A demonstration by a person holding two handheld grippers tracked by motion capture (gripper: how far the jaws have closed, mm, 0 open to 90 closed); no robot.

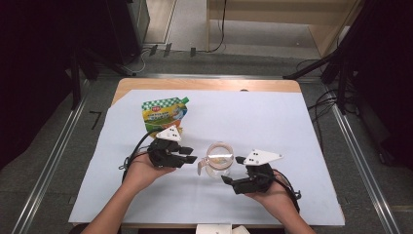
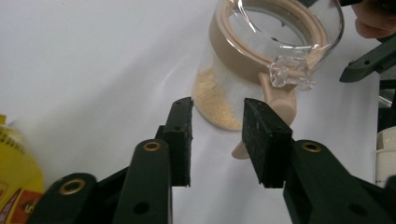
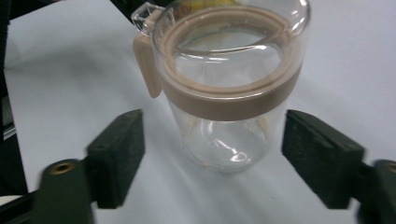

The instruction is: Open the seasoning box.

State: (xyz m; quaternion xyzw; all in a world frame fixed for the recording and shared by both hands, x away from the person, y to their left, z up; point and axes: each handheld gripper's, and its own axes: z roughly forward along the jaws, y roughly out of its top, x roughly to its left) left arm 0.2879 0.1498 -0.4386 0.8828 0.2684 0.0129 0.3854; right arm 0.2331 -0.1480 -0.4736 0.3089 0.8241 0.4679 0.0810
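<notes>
My right gripper (image 3: 212, 158) spreads around the clear, tan-lidded plastic jar (image 3: 224, 93), my left gripper (image 2: 217, 140) half-spread near its latch; next, squeeze the jar.

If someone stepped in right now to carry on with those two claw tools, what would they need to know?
Left gripper: open, nothing held, aimed at the jar's latch.
Right gripper: open, jaws either side of the jar, not touching.
Jar: upright mid-table on the white sheet, lid on, a little yellowish powder inside.
Refill pouch: lying behind the left gripper, untouched.
Done: both grippers are at the jar.
Left, probably: steady the jar, open the lid.
</notes>
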